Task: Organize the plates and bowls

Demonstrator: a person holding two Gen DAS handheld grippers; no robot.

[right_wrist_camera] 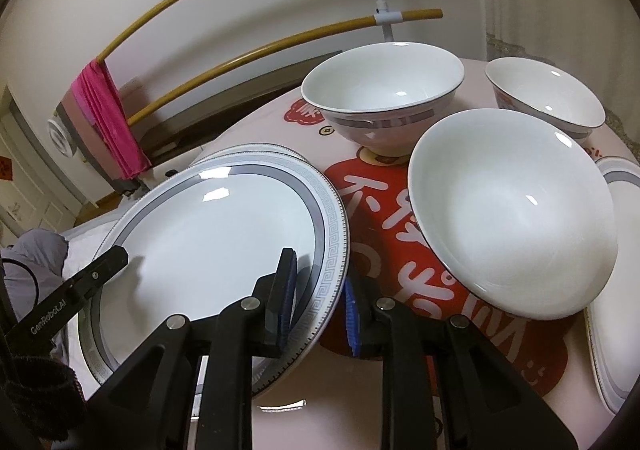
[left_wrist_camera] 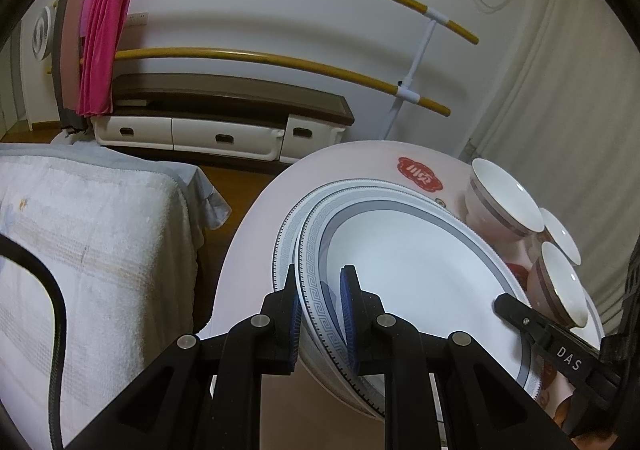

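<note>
So both your grippers are on the same plate (left_wrist_camera: 408, 270), the white one with the grey key-pattern band, and it sits tilted over a second matching plate (left_wrist_camera: 286, 226) on the round table (left_wrist_camera: 248, 242).

From the left wrist cam, your left gripper (left_wrist_camera: 320, 306) is nearly closed, its blue pads clamped on the plate's rim at about 7 o'clock of the plate. The lower plate's rim peeks out at about 10 o'clock. Your right gripper (left_wrist_camera: 520, 314) only shows as a black finger poking in at 4 o'clock of the plate, so that view can't tell you how it's gripping. This view also gets stuff the other mostly misses: a towel-covered surface (left_wrist_camera: 92, 234) at 9 o'clock, a low cabinet (left_wrist_camera: 224, 110) at 12, and three bowls (left_wrist_camera: 504, 202) bunched edge-on at 2 to 3 o'clock.

The right wrist cam fills that in. Your right gripper (right_wrist_camera: 320, 290) straddles the rim at 4 o'clock of the plate (right_wrist_camera: 208, 234), one finger over the face and one under the edge, only a narrow gap between them. Whether the pads really press I can't tell. Your left gripper (right_wrist_camera: 104, 262) comes in as a black finger at 8 o'clock.

Here the bowls open up properly: one upright (right_wrist_camera: 384, 106) at 12 o'clock, one tilted toward the camera (right_wrist_camera: 512, 210) at 2, a third (right_wrist_camera: 548, 102) behind at 1. There's also another plate (right_wrist_camera: 616, 290) at 3 o'clock, cut off by the frame, and the big red print on the table cover (right_wrist_camera: 380, 218).
</note>
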